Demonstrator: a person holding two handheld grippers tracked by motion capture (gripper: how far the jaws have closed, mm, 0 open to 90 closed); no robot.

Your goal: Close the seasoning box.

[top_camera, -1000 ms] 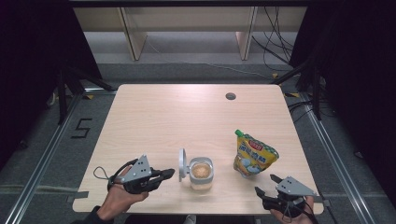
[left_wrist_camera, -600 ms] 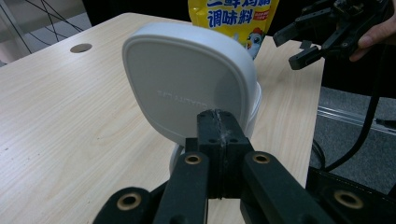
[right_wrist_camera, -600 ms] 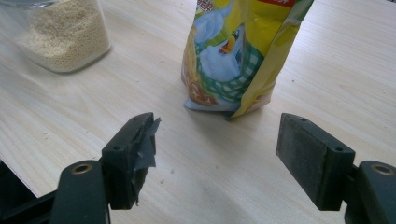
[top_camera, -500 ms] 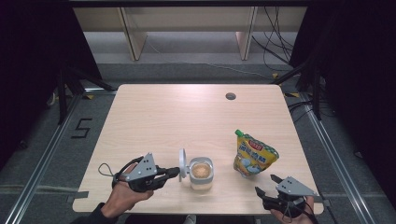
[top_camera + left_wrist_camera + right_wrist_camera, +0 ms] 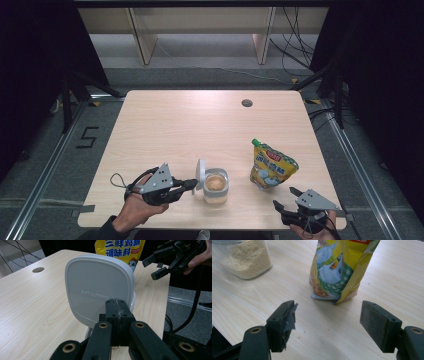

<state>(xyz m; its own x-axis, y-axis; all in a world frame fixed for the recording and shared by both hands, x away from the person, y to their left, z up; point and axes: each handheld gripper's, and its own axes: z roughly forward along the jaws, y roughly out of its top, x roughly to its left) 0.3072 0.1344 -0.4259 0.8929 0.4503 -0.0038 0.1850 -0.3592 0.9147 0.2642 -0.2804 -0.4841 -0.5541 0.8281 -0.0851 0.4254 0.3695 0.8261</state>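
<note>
While the high view is looking down on the counter (image 5: 165,120), the left tongs (image 5: 192,184) are lying level at the near left, their tips reaching right to the white lid (image 5: 200,175) of the jar (image 5: 216,186). That lid is standing upright at the jar's left side, and the jar is showing its pale grainy filling from above, near the counter's near edge at the middle. A yellow pouch (image 5: 270,165) with a green cap is standing just right of the jar, apart from it. The right tongs (image 5: 283,197) are resting at the near right corner, pointing left and far, toward the pouch without touching it. A small round hole (image 5: 246,103) is sitting at the far right of the counter.

Along the left gripper view, the left tongs (image 5: 117,302) are pressing together with nothing visible between the pads, their tip right at the lid's (image 5: 97,290) flat grey face; whether they are touching it I cannot tell. Beyond the lid the pouch (image 5: 120,250) is standing, and farther right the right tongs (image 5: 156,265) are hanging spread, held in a hand (image 5: 200,260).

Along the right gripper view, the right tongs (image 5: 327,315) are standing wide with bare counter (image 5: 332,335) between them. The pouch (image 5: 337,270) is standing just beyond the gap, and the jar (image 5: 244,260) is sitting at the far left.
</note>
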